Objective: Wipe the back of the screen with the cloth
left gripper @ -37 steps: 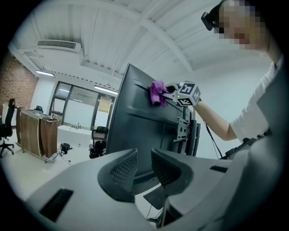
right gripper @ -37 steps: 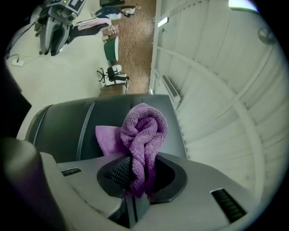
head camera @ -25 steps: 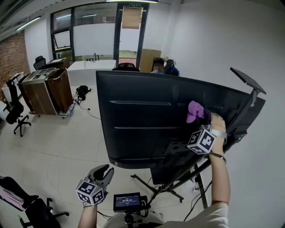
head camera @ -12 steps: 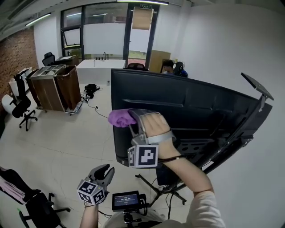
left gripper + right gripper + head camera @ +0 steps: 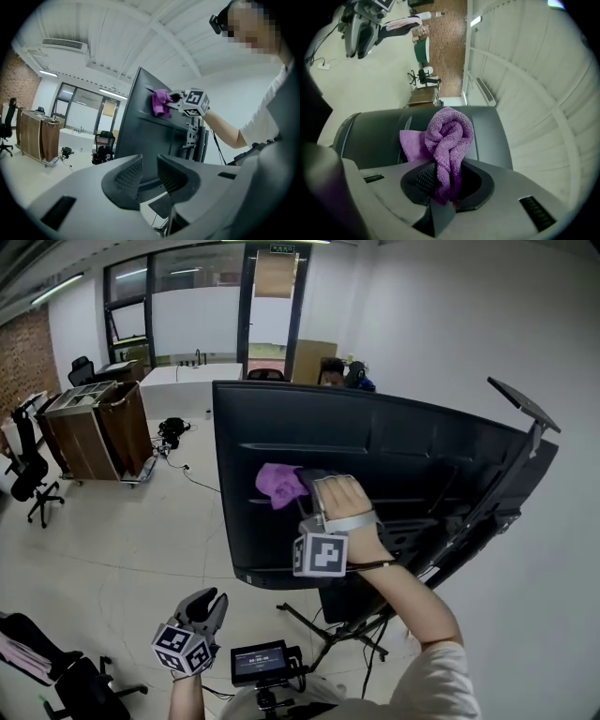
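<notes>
The screen [image 5: 412, 474] is a big black panel on a stand, its back turned to me. A crumpled purple cloth [image 5: 279, 486] presses against the left part of that back, about mid-height. My right gripper [image 5: 300, 487] is shut on the cloth, with its marker cube just below. The right gripper view shows the cloth [image 5: 447, 136] bunched between the jaws of this gripper [image 5: 443, 180], against the dark panel [image 5: 370, 136]. My left gripper [image 5: 204, 607] hangs low, away from the screen, with a narrow gap between its jaws and nothing in them. The left gripper view looks up at the cloth [image 5: 161, 102] on the screen [image 5: 140, 126].
Black stand legs [image 5: 323, 632] spread under the screen, and a small display [image 5: 264, 664] sits near my body. Wooden cabinets [image 5: 98, 427] and an office chair [image 5: 33, 474] stand at the left. A person [image 5: 328, 371] sits behind the screen. A white wall runs along the right.
My right gripper carried the cloth from the screen's right part across to its left edge, then back a little right and lower. The left gripper sank slightly.
</notes>
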A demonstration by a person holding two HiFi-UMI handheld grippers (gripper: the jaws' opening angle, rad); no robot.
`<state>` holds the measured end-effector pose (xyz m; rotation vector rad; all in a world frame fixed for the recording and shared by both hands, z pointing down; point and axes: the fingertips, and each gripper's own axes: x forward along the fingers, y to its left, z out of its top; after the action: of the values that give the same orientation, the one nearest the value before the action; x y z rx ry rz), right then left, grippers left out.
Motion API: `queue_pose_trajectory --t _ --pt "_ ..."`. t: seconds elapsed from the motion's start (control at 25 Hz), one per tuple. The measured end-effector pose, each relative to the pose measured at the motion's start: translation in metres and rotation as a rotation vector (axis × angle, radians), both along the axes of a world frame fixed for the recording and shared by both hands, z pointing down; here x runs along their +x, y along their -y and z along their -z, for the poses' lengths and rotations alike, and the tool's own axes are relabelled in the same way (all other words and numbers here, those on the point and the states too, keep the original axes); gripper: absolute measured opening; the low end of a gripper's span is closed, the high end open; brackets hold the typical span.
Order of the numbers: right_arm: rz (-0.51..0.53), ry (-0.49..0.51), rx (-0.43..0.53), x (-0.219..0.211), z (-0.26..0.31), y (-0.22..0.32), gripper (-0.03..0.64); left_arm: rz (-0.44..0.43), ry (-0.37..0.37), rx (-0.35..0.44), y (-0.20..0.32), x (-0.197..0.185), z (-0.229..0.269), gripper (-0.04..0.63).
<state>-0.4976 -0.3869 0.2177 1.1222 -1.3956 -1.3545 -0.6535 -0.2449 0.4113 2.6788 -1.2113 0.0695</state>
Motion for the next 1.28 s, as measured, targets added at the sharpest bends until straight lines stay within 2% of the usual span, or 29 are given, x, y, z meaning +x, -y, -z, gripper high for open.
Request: queue_pose_trajectory --t 0.32,0.4,0.48,0.56,0.6,0.76,0.84,0.92,1.0,1.08,1.16,1.28 --pt "-0.462 0.122 -0.071 0.242 0.005 -0.006 0.051 -0.057 0.011 -0.004 0.013 0.013 0.002 0.100" --pt "-0.535 0.154 -0.084 0.278 0.005 -0.007 0.051 -0.069 0.015 -0.003 0.014 0.017 0.003 0.100" --pt "-0.568 0.176 -0.087 0.290 0.008 -0.010 0.051 -0.079 0.023 -0.002 0.014 0.022 0.004 0.100" --pt "-0.519 0.211 -0.057 0.270 0.019 -0.023 0.051 -0.082 0.031 -0.005 0.012 0.024 0.004 0.100" --pt "-0.448 0.246 -0.032 0.245 0.027 -0.033 0.051 -0.078 0.034 -0.008 0.012 0.023 0.003 0.100" --pt "-0.016 0.395 0.043 0.082 0.043 -0.080 0.051 -0.034 0.037 -0.025 0.015 0.009 -0.006 0.100" --pt "0.127 0.421 0.042 0.002 0.036 -0.090 0.051 -0.013 0.040 -0.034 0.013 0.004 -0.009 0.100" --pt "0.210 0.430 -0.002 -0.068 0.017 -0.086 0.051 0.006 0.045 -0.042 0.007 -0.003 -0.013 0.100" --pt "0.239 0.425 -0.076 -0.124 -0.009 -0.069 0.051 0.026 0.049 -0.049 -0.001 -0.013 -0.016 0.100" --pt "0.200 0.401 -0.100 -0.145 -0.024 -0.040 0.051 0.050 0.049 -0.053 -0.009 -0.022 -0.017 0.100" --pt "0.129 0.360 -0.090 -0.132 -0.032 -0.010 0.051 0.075 0.047 -0.055 -0.014 -0.029 -0.018 0.100" --pt "0.060 0.311 -0.099 -0.083 -0.044 0.007 0.051 0.108 0.041 -0.058 -0.017 -0.041 -0.023 0.100"
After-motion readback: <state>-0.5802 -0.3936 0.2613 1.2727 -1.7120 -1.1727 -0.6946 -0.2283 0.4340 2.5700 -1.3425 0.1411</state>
